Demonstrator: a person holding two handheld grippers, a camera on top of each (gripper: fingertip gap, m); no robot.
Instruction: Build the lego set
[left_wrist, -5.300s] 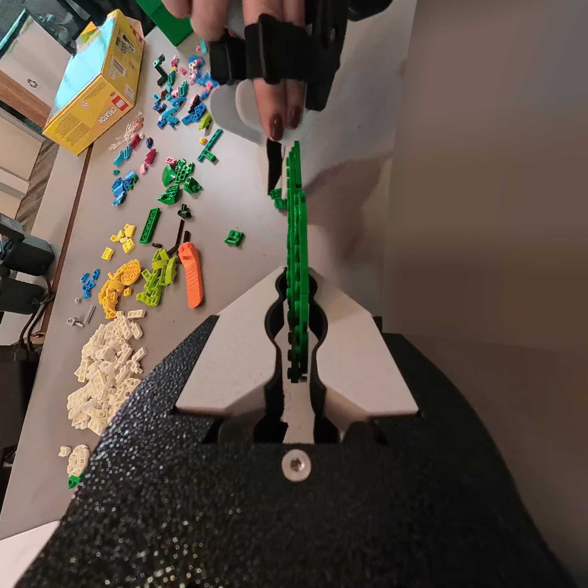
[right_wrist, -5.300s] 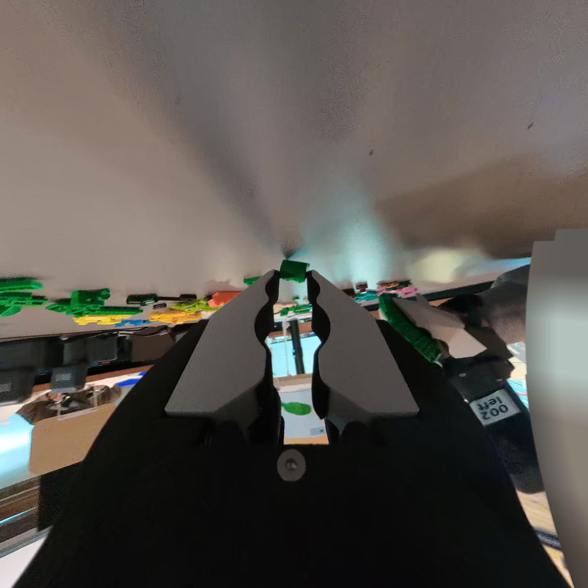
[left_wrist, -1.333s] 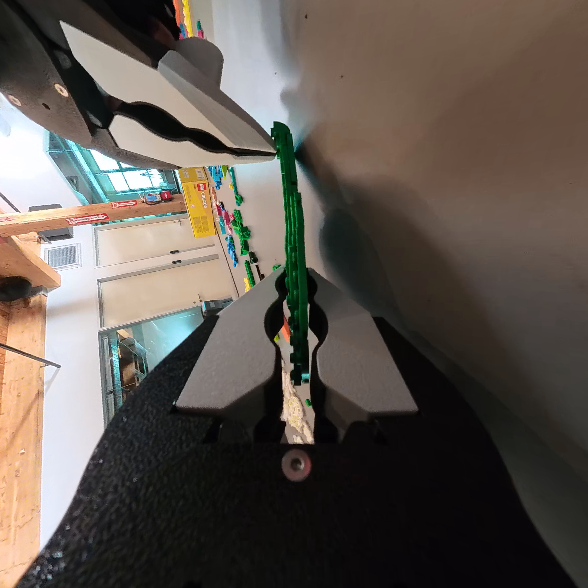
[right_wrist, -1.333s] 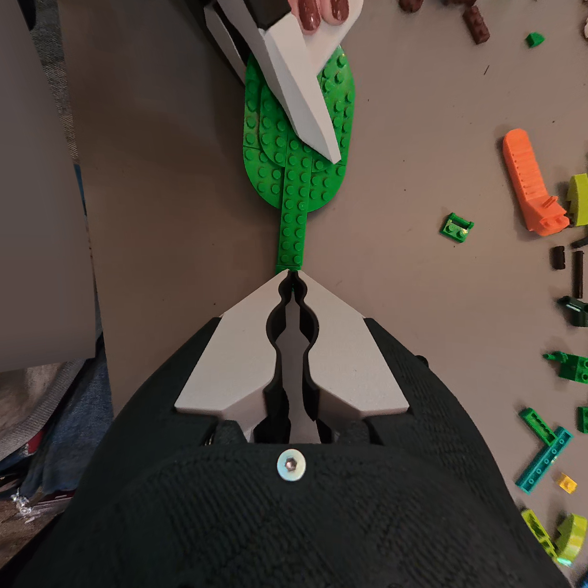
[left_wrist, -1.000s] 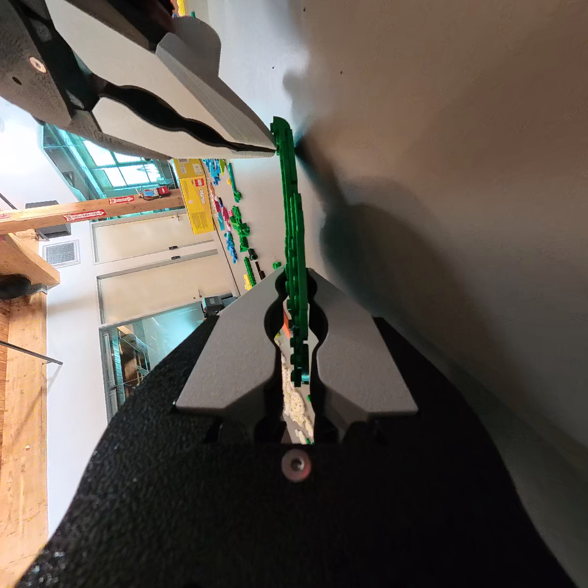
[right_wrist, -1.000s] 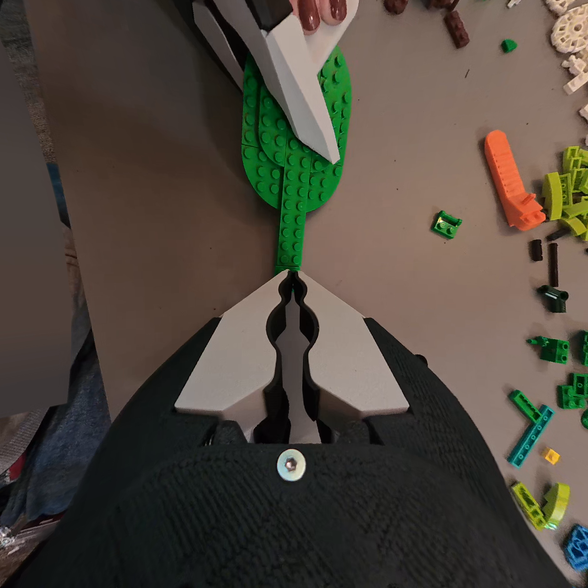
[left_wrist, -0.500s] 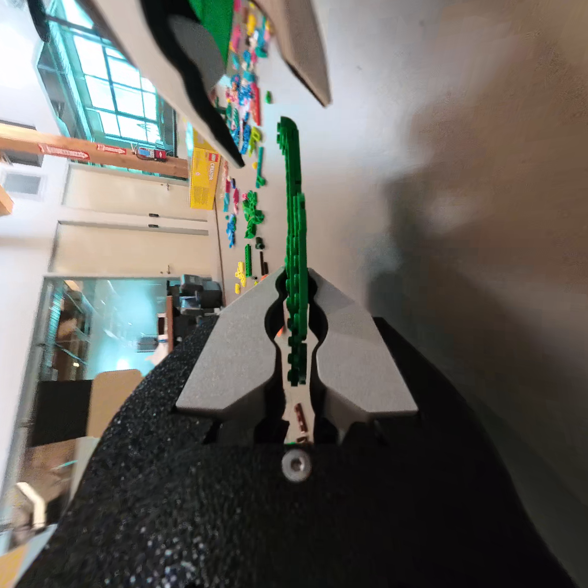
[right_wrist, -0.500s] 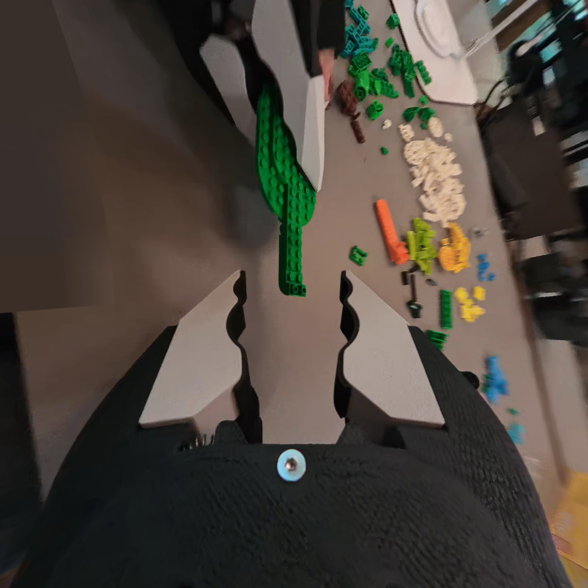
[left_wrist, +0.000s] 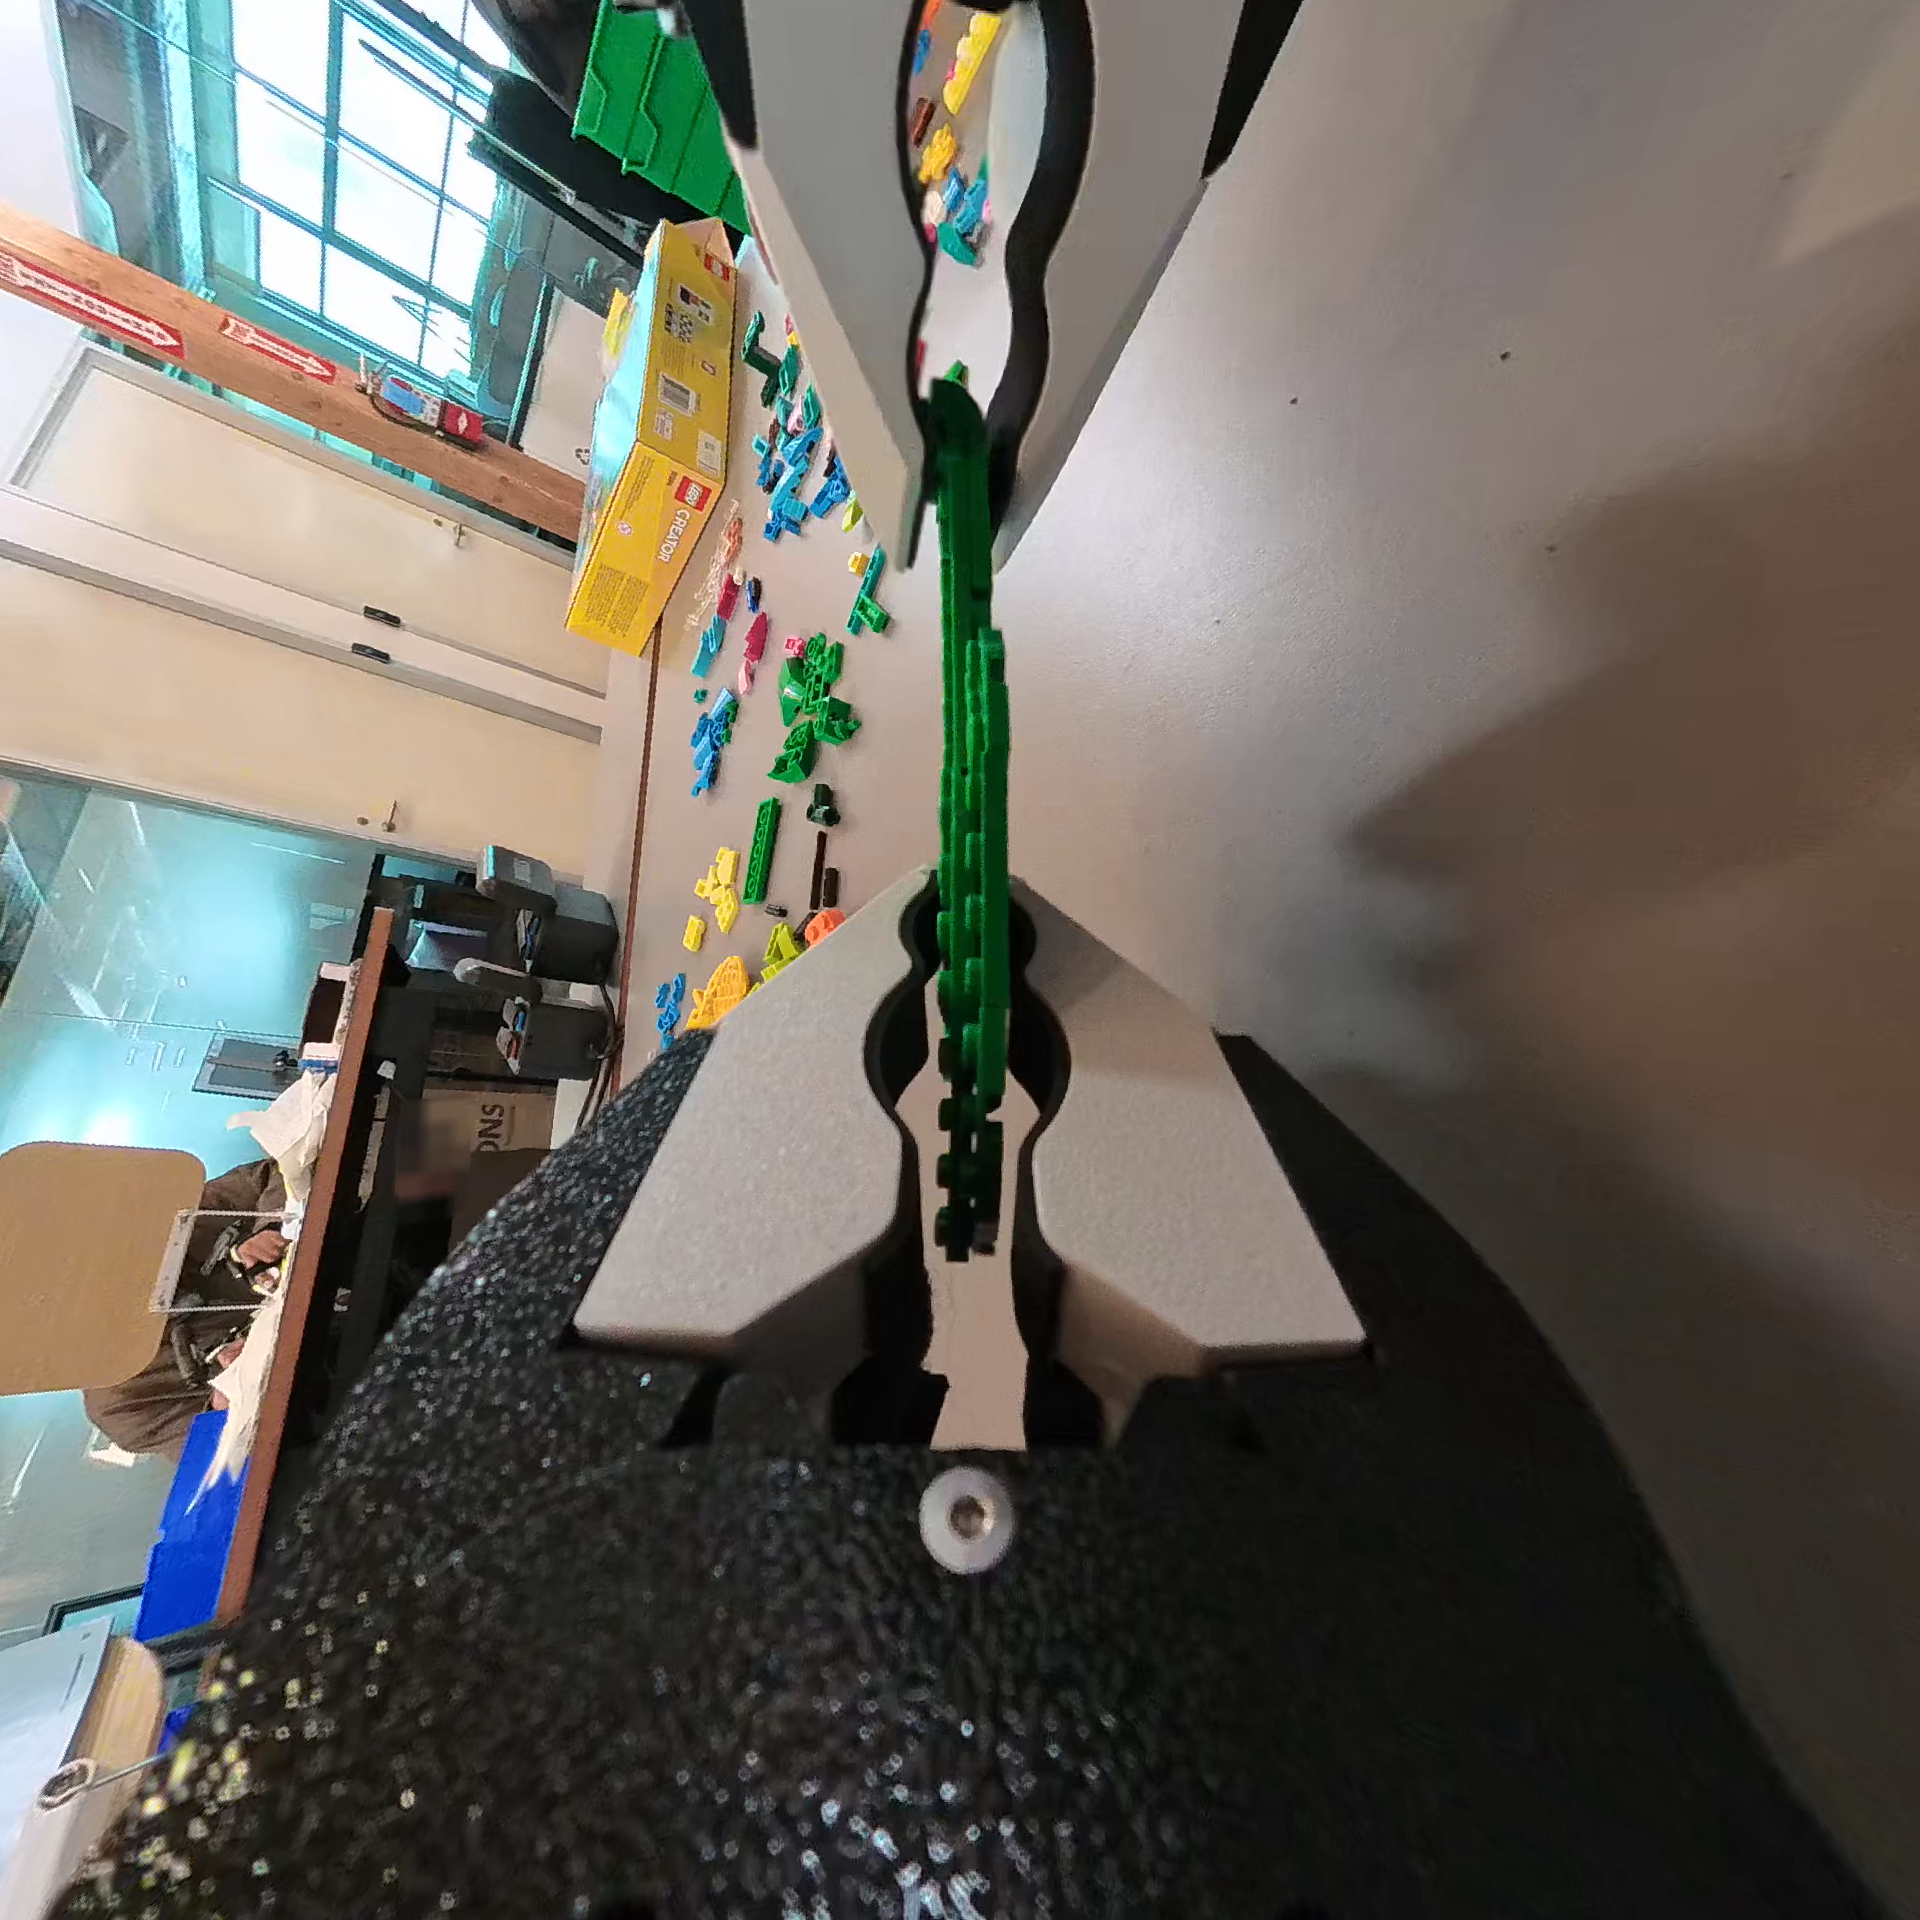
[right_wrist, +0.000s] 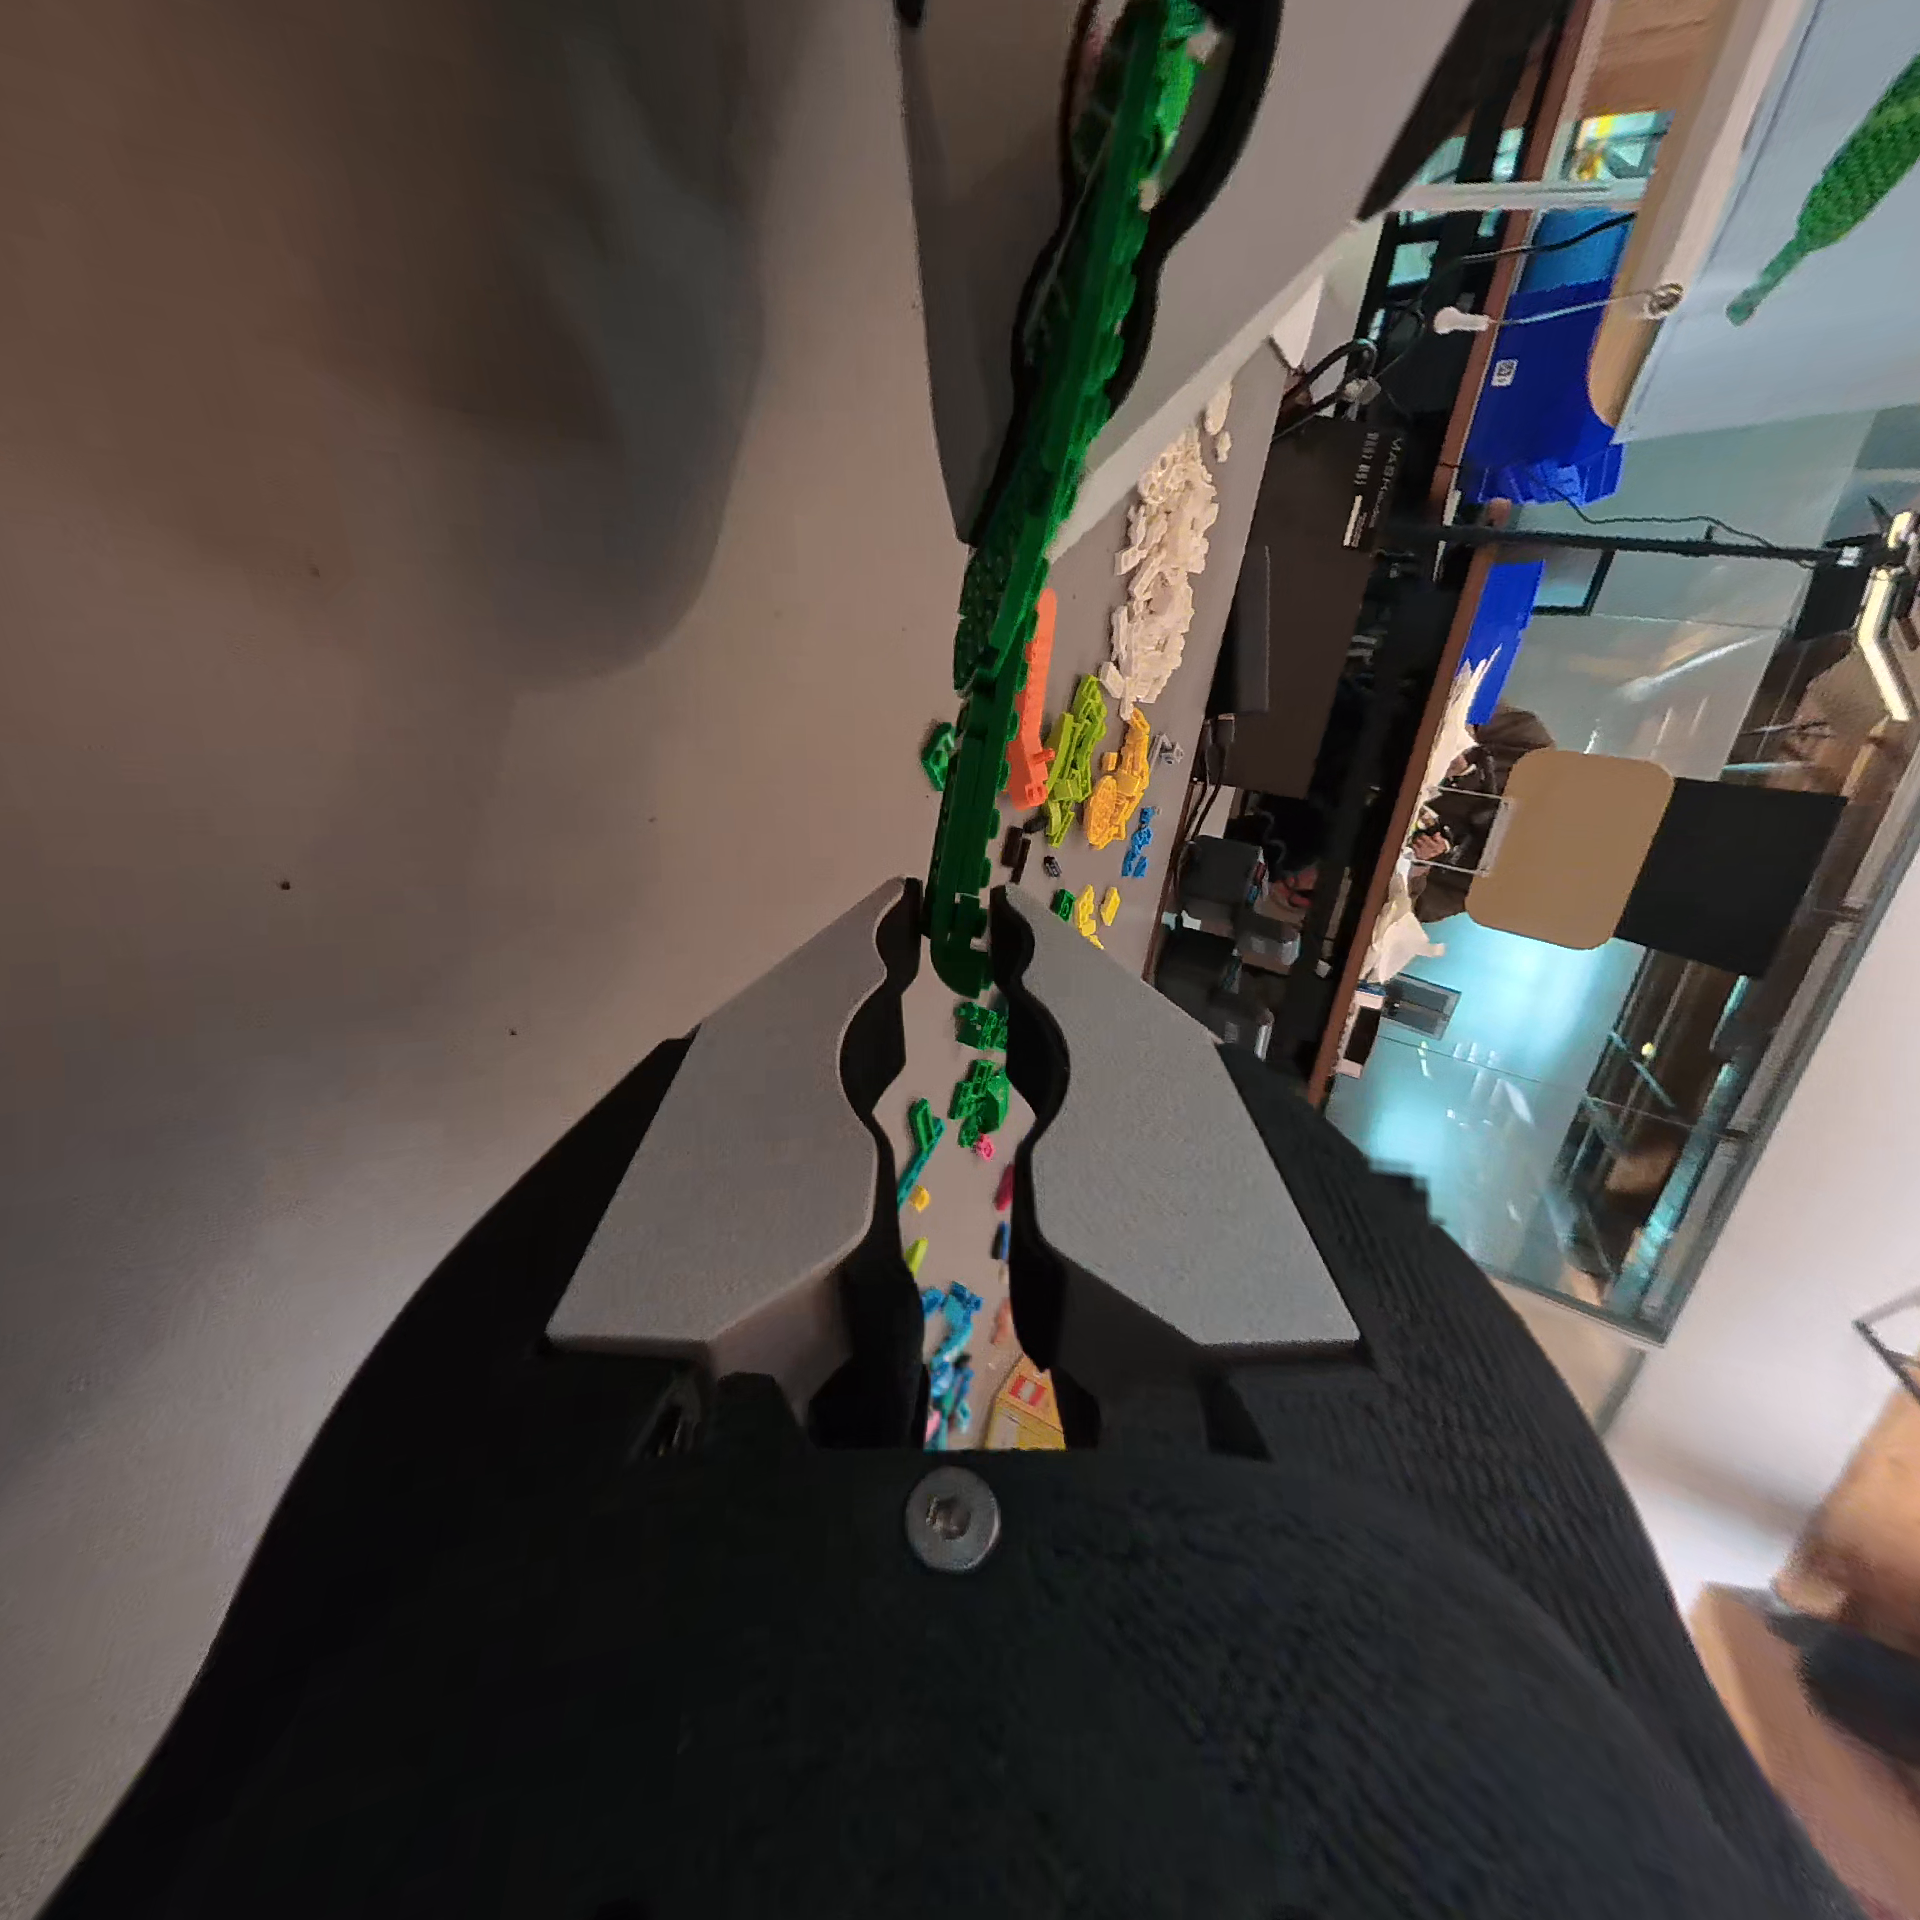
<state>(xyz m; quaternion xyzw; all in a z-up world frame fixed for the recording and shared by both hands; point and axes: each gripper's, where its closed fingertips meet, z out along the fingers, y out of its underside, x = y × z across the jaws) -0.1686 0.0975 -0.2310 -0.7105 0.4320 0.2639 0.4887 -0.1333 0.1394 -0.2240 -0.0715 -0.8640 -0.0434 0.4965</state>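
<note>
A flat green leaf-shaped brick assembly (left_wrist: 971, 727) is seen edge-on, lifted off the grey table (left_wrist: 1351, 520). My left gripper (left_wrist: 971, 894) is shut on its wide end, and the plates run back between the pads. My right gripper (right_wrist: 954, 914) is shut on the narrow stem end of the same assembly (right_wrist: 997, 665). The pads press on the stem from both sides. In the left wrist view the right gripper (left_wrist: 956, 520) comes in from the top and pinches the far tip. In the right wrist view the left gripper (right_wrist: 1023, 520) hangs at the top.
Loose bricks lie sorted by colour on the table: a white pile (right_wrist: 1164, 582), an orange separator tool (right_wrist: 1034, 707), yellow bricks (left_wrist: 717, 894), blue bricks (left_wrist: 717, 727). A yellow box (left_wrist: 655, 447) and green bins (left_wrist: 644, 114) stand farther off. A person sits at a background desk (left_wrist: 208, 1299). There is about 6 cm between the tips of the two grippers.
My right gripper was shut at the stem tip, opened wide, turned, and has closed on the stem end. My left gripper kept its hold throughout and tilted with the assembly.
</note>
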